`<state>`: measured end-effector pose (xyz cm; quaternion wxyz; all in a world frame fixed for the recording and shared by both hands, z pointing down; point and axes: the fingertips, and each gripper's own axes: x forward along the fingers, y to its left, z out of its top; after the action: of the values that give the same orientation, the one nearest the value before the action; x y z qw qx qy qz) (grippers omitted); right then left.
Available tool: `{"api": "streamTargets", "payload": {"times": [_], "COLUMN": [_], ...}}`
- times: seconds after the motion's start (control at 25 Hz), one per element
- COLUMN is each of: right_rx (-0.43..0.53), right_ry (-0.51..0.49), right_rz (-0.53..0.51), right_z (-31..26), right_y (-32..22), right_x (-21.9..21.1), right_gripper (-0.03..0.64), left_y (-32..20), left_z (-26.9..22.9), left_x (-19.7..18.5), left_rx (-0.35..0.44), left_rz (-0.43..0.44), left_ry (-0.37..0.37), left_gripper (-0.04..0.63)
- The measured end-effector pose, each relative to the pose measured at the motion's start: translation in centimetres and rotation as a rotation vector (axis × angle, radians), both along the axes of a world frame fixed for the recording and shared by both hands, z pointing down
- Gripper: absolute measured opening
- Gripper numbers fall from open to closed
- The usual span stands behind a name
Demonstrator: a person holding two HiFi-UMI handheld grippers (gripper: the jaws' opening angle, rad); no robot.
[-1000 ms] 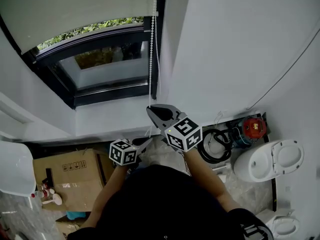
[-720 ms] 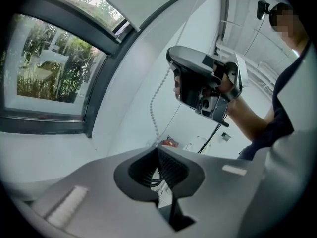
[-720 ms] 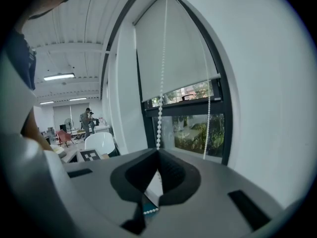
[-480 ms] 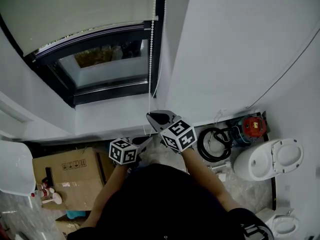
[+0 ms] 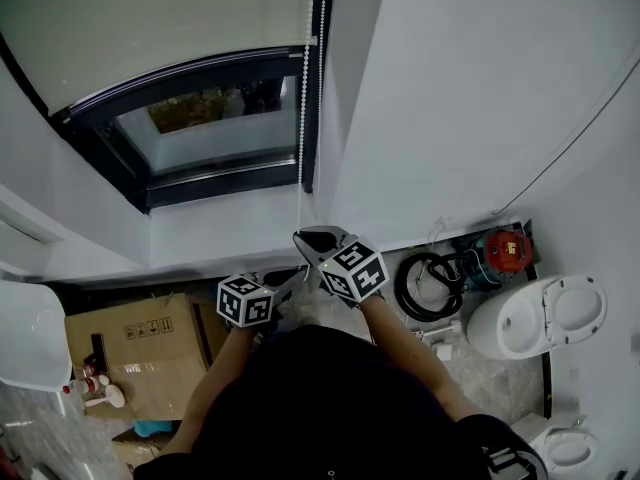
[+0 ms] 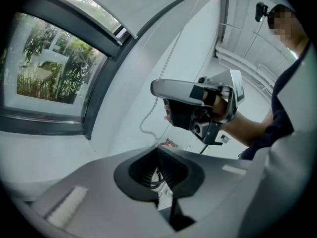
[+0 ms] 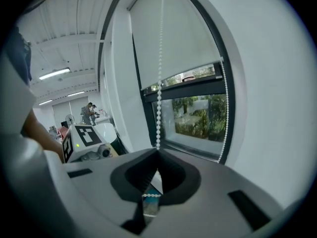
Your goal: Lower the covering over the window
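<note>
White cloth roller blind (image 5: 150, 18) has slid lower over the dark-framed window (image 5: 210, 133) because the right gripper (image 5: 304, 236), pinching the white bead chain (image 5: 303, 98), pulled down, so less glass needs covering, while the left gripper (image 5: 291, 275) sits pressed together, empty.

Both bare forearms reach forward from the torso, close together. The left gripper (image 5: 291, 275) sits lower, its jaws pressed together with nothing between them. The right gripper (image 5: 303, 238), just ahead and above it, has its jaws pinched on the bead chain (image 7: 159, 108)
</note>
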<state>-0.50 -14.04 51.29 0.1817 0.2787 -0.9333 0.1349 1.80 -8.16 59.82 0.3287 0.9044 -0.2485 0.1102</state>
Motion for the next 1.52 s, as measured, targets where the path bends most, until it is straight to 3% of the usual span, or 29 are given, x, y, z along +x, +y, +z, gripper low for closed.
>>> {"api": "streamTargets", "payload": {"times": [0.2, 0.44, 0.6, 0.84, 1.04, 1.28, 1.52], "right_rx": [-0.005, -0.007, -0.009, -0.005, -0.004, -0.003, -0.001], "right_ry": [-0.009, -0.012, -0.017, -0.018, -0.019, -0.019, -0.015], "right_rz": [0.002, 0.008, 0.012, 0.01, 0.006, 0.0, 0.004], "right_z": [-0.1, 0.0, 0.1, 0.1, 0.0, 0.1, 0.0], "right_y": [0.0, -0.2, -0.3, -0.3, -0.2, 0.1, 0.2], "right_x": [-0.1, 0.1, -0.1, -0.1, -0.2, -0.5, -0.2], "right_gripper": [0.012, 0.012, 0.012, 0.012, 0.012, 0.012, 0.012], "left_y": [-0.7, -2.9, -3.4, -3.9, -4.4, -4.7, -5.3], "left_z": [-1.3, -6.1, -8.3, -12.6, -16.0, -20.1, -23.5], "left_x": [-0.5, -1.4, -1.7, -2.0, -2.3, -2.7, -2.8], "left_rx": [0.044, 0.201, 0.281, 0.406, 0.538, 0.639, 0.694], "left_rz": [-0.034, -0.081, -0.062, -0.079, -0.086, -0.134, -0.166], "left_ry": [0.015, -0.002, -0.097, -0.105, -0.207, -0.206, -0.134], "left_gripper": [0.012, 0.025, 0.072, 0.109, 0.109, 0.11, 0.114]}}
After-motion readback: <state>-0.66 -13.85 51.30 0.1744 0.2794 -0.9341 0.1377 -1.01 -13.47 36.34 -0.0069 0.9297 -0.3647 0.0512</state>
